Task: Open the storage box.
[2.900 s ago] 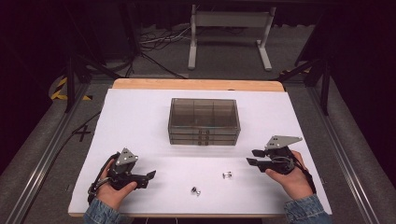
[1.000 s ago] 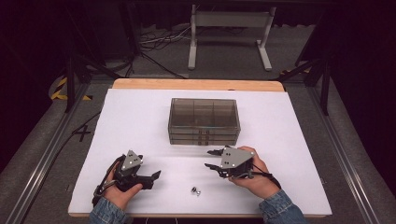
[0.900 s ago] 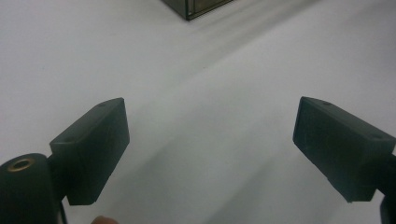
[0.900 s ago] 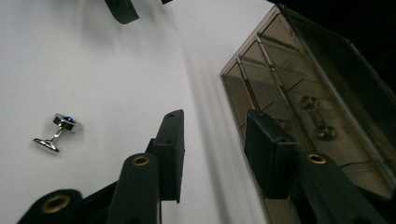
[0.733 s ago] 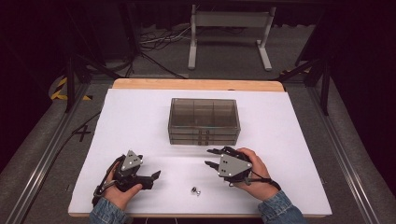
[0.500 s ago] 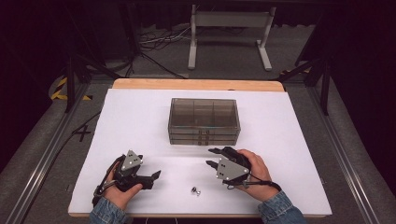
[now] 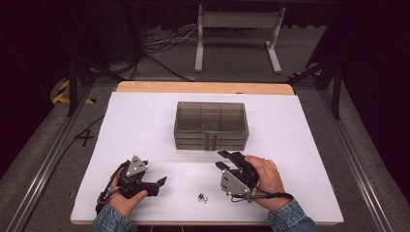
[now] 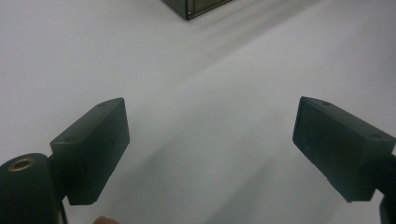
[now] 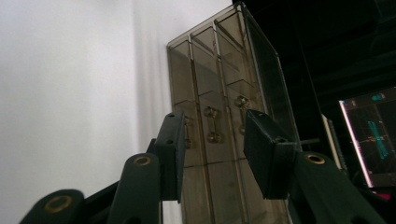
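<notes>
White table (image 7: pixel 145 121) — dark room, smoky drawer box (image 7: pixel 211 125) centered.

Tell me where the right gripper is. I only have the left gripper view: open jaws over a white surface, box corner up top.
Observer: The right gripper sits just in front of the drawer box, rolled on its side, jaws pointed at the drawer fronts.
Operator: Gripping anything?
Observer: No. In the right gripper view its jaws stand open, and the drawer handles show between them, farther off.
Operator: Anything loose lying around?
Observer: One small metal part lies between the left gripper and the right hand.
</notes>
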